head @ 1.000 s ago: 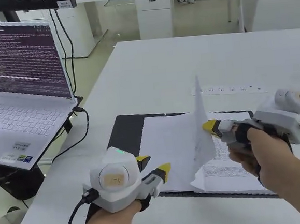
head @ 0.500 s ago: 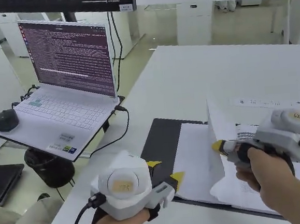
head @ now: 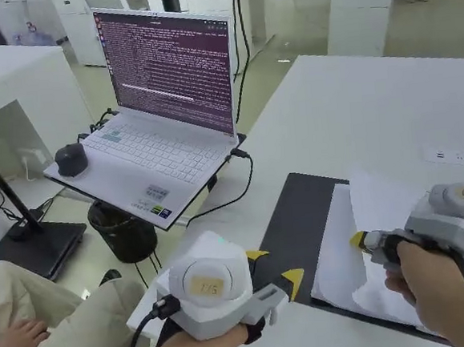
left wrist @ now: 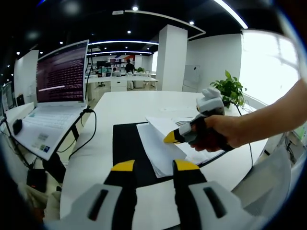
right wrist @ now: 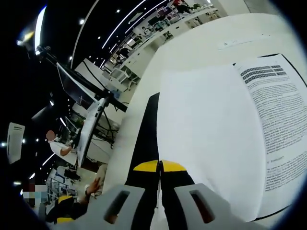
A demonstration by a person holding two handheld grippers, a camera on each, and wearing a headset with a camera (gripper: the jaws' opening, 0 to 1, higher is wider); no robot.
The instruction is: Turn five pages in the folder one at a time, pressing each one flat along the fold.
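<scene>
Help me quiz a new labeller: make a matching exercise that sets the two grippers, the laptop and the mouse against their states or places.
Things:
1. left gripper
2. right gripper
3. laptop
4. mouse

States or places:
A. shut on the page
B. dark, lying beside the laptop
C. open, holding nothing
D. lid up, screen lit with text

Pairs: 1-C, 2-A, 3-D, 4-B

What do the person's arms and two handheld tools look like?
Both tools are white and rounded, with yellow-tipped jaws and a round disc bearing a small label. The left tool trails a black cable; the right tool has a dark grip. The forearms are unsleeved.
</scene>
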